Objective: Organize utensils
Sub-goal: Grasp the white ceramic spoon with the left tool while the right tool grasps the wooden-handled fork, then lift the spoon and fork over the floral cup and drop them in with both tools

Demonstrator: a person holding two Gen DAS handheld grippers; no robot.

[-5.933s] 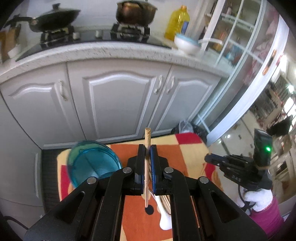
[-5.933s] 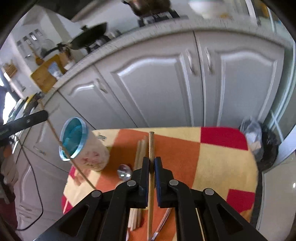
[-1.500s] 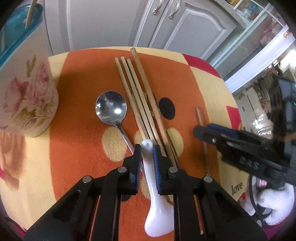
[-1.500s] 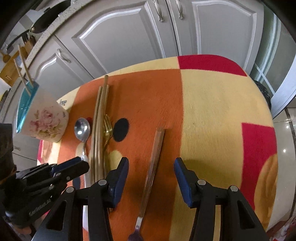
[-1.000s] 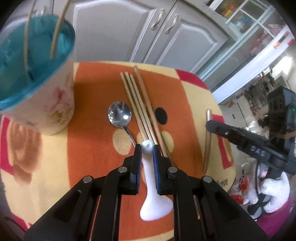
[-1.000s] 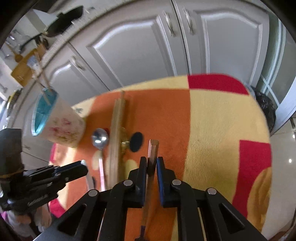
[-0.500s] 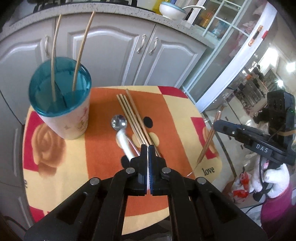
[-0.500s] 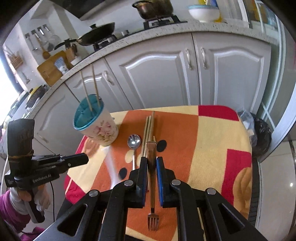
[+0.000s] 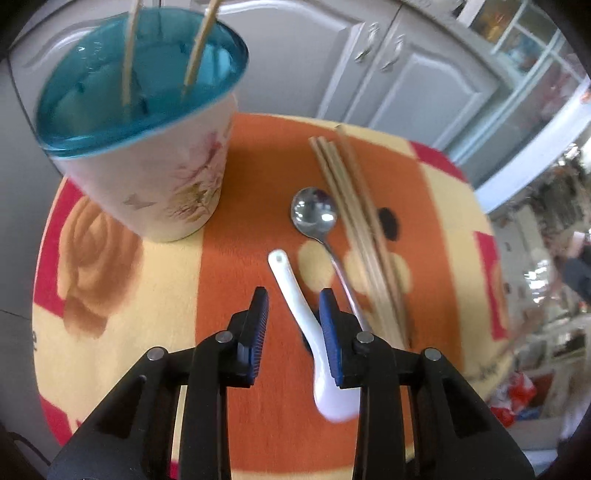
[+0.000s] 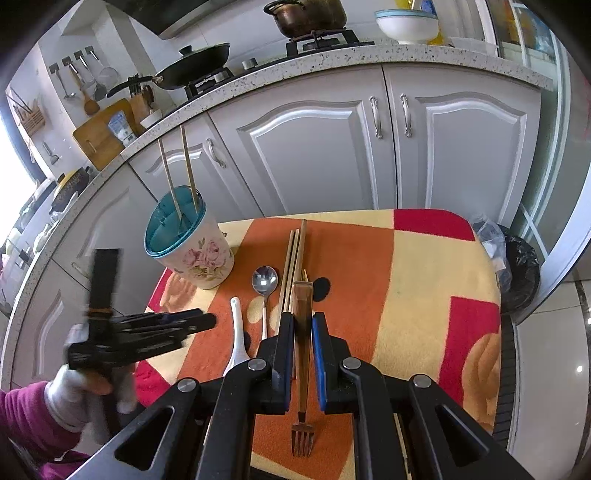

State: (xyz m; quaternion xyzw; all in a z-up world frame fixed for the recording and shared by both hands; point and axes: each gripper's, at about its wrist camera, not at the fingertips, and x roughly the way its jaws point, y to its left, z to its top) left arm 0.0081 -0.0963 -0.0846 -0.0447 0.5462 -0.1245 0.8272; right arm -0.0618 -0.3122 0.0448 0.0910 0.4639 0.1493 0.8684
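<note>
My left gripper (image 9: 291, 306) is open above a white ceramic spoon (image 9: 306, 325) that lies on the orange and yellow cloth (image 9: 240, 258), its handle between the fingers. My right gripper (image 10: 299, 325) is shut on a golden fork (image 10: 302, 354), held above the cloth with the tines toward me. A floral holder cup with a teal rim (image 9: 147, 155) stands at the left with two chopsticks (image 9: 201, 51) in it; it also shows in the right wrist view (image 10: 192, 243). A metal spoon (image 9: 314, 214) and several chopsticks (image 9: 362, 229) lie to the right of the white spoon.
The cloth covers a small table in front of grey kitchen cabinets (image 10: 314, 147). A counter above holds a wok (image 10: 195, 66), a pot (image 10: 306, 14) and a bowl (image 10: 406, 20). A black bin bag (image 10: 517, 273) sits on the floor at the right.
My left gripper has opened and let go of the white spoon, which now lies on the cloth nearer the cup. My right gripper still holds the fork, lifted.
</note>
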